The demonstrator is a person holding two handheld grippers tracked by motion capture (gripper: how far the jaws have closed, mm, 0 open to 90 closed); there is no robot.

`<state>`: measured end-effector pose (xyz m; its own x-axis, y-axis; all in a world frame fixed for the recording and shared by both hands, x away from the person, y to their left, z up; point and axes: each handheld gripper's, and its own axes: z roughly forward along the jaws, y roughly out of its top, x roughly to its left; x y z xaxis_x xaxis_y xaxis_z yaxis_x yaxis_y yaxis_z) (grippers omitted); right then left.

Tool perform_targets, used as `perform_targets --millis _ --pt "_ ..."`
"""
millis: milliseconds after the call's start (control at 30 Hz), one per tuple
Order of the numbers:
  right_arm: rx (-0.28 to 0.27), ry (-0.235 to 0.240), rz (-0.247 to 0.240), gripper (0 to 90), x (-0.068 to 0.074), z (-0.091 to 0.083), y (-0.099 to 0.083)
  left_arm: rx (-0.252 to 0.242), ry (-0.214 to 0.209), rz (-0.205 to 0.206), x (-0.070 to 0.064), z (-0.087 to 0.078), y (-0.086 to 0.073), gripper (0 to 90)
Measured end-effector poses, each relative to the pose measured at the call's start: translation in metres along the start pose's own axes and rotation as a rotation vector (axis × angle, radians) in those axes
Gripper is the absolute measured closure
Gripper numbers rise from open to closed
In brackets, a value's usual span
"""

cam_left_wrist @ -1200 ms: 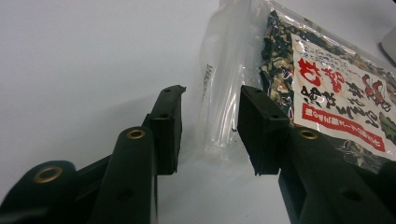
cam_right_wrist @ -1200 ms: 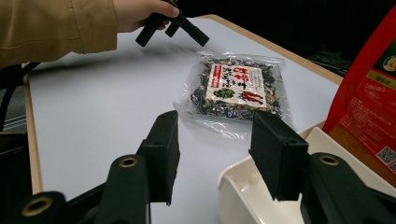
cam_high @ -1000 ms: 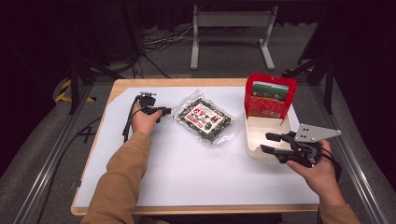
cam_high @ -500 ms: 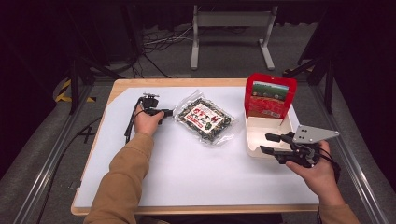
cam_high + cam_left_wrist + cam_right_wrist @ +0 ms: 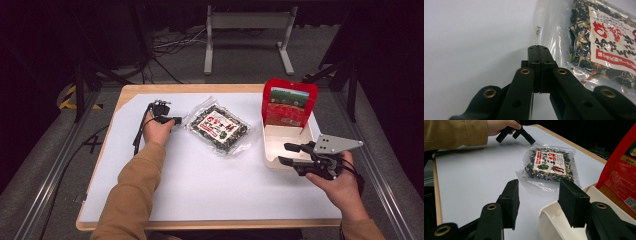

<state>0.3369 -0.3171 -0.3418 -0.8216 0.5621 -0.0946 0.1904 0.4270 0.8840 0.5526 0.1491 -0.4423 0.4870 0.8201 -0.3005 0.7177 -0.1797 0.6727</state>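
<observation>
We hold our left tool [image 5: 176, 120] at the far left of the tabletop [image 5: 200, 190], its jaws pressed together with nothing between them. In the left gripper view the left tool's closed tip [image 5: 539, 52] sits just beside the clear sealed edge of the bag [image 5: 599, 42], near it but, as far as we can tell, not gripping it. The bag [image 5: 218, 128] lies flat on the white tabletop, a little left of centre and toward the far side, holding dark dried pieces under a white and red label.

Our right tool [image 5: 291, 154] is at the near right, with its jaws apart. From above, its jaws reach over the near left part of the white tray [image 5: 306, 134]. In the right gripper view one jaw stands over the bare tabletop and the other over the tray [image 5: 554, 220], with the tray's corner rim between them; we cannot tell whether either jaw touches the rim. A red box [image 5: 289, 102] stands upright at the tray's far end, its printed face toward us. The bag [image 5: 550, 166] lies well apart from the right tool, to the left of the tray and not touching it.
</observation>
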Motion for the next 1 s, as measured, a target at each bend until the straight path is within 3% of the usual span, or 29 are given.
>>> perform_targets --millis 467,500,1000 --pt "0.004 0.001 0.005 50.5 -0.001 0.002 0.0 -0.058 -0.042 0.04 -0.013 -0.032 0.008 90.0" --pt "0.004 0.002 0.005 50.5 -0.001 0.003 0.0 -0.087 -0.055 0.053 -0.017 -0.041 0.009 90.0" --pt "-0.006 -0.005 0.003 50.5 -0.001 0.0 0.002 -0.238 -0.126 0.172 -0.056 -0.094 0.013 90.0"
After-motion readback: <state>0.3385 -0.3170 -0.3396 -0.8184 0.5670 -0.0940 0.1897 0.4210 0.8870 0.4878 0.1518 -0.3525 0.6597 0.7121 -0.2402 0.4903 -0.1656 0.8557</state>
